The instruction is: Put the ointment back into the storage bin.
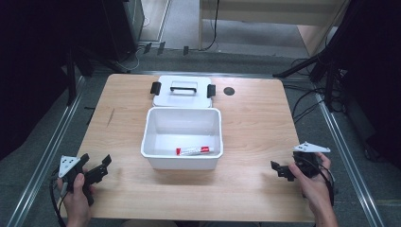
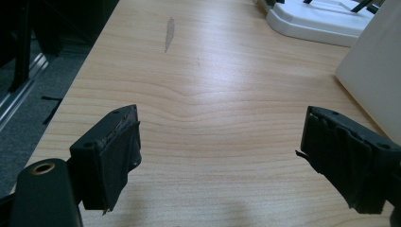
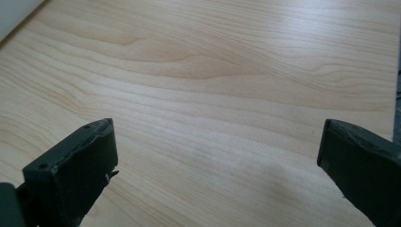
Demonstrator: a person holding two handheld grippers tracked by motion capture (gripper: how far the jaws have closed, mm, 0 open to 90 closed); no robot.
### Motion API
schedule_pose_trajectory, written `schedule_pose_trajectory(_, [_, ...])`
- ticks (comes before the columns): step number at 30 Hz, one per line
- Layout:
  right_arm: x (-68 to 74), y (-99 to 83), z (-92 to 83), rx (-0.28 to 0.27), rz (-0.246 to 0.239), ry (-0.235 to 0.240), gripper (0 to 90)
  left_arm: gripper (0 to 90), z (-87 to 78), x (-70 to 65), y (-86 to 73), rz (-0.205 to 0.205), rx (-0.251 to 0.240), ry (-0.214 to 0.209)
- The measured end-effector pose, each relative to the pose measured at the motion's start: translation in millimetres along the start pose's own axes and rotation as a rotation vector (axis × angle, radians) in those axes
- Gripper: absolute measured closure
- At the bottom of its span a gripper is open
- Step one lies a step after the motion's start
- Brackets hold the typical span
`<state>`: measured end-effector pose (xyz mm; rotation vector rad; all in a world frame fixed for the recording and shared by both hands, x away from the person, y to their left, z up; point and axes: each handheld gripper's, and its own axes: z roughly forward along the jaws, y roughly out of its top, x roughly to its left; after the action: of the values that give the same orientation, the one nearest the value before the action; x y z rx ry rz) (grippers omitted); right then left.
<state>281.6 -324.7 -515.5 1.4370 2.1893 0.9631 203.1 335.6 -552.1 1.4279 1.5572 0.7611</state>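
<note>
The left hand (image 1: 75, 187) grips the left gripper (image 1: 97, 169) low over the table (image 1: 246, 189), jaws spread wide with nothing between them. The right hand (image 1: 314, 182) holds the right gripper (image 1: 280, 170) (grey plate on top) pointing inward toward the left one, jaws also wide apart and empty.

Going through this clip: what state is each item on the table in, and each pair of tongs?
White box: open, lid off, upright on the table.
Lid: lying flat behind the box, handle up.
Red and white tube: lying flat inside the box.
Left tongs: open, holding nothing.
Right tongs: open, holding nothing.
</note>
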Motion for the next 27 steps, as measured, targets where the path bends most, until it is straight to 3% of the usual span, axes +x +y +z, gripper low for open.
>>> schedule_pose_trajectory(2, [-1.9,-9.6,-2.1,-0.045,0.022,-0.011,0.0,13.6,0.0,-0.1,0.0,0.001,0.000,0.001])
schedule_pose_trajectory(9, [-4.1,-34.5,-7.6,-0.127,0.046,-0.051,0.0,13.6,0.1,-0.2,0.0,0.002,0.000,0.001])
schedule_pose_trajectory(11, [-5.5,-47.0,-12.6,-0.170,0.067,-0.069,0.0,13.6,0.0,-0.2,-0.1,0.002,-0.001,0.000])
schedule_pose_trajectory(16, [-11.3,-64.6,-23.0,-0.218,0.115,-0.087,0.0,13.5,0.1,-0.4,-0.1,0.003,0.001,-0.001])
schedule_pose_trajectory(22, [-12.9,-78.1,-35.5,-0.303,0.152,-0.111,0.0,13.5,-0.1,-0.3,-0.2,0.001,0.001,0.000])
schedule_pose_trajectory(27, [-13.3,-79.4,-36.6,-0.315,0.170,-0.119,0.0,13.5,0.0,-0.5,-0.2,0.002,0.002,0.001])
